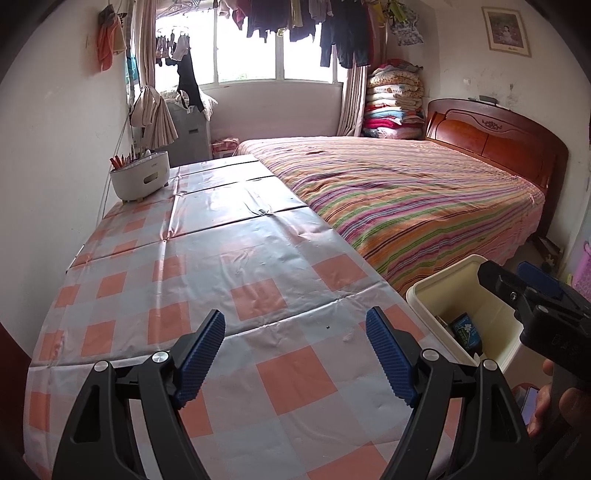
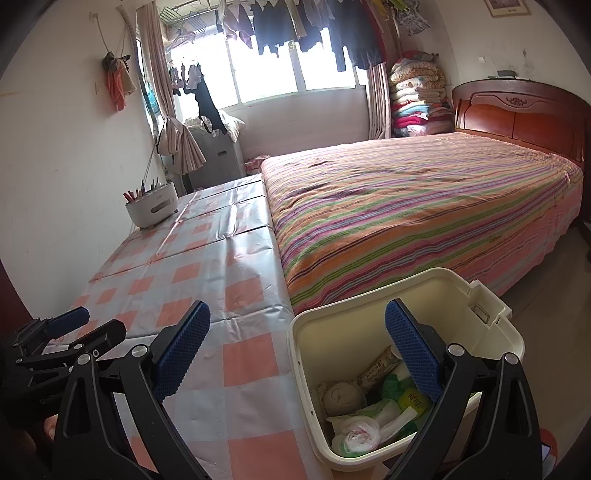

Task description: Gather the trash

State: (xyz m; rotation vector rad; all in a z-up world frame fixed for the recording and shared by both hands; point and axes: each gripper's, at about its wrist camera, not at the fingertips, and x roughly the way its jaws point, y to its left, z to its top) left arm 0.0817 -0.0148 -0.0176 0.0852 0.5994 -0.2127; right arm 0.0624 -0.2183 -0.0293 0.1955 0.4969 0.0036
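Ahead of the tool a desk (image 1: pixel 221 280) in a pink-checked cloth runs along a white wall (image 1: pixel 55 155) toward a bright window (image 1: pixel 258 55) hung with laundry (image 1: pixel 306 22), a striped bed (image 1: pixel 406 192) with a wooden headboard (image 1: pixel 495 136) to its right.

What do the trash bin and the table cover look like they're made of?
Trash bin: cream moulded plastic by the look, smooth matte walls, rolled rim, moulded handle slot. Table cover: probably thin plastic or vinyl sheet, checked orange and grey, glossy with window glare and sharp fold creases.
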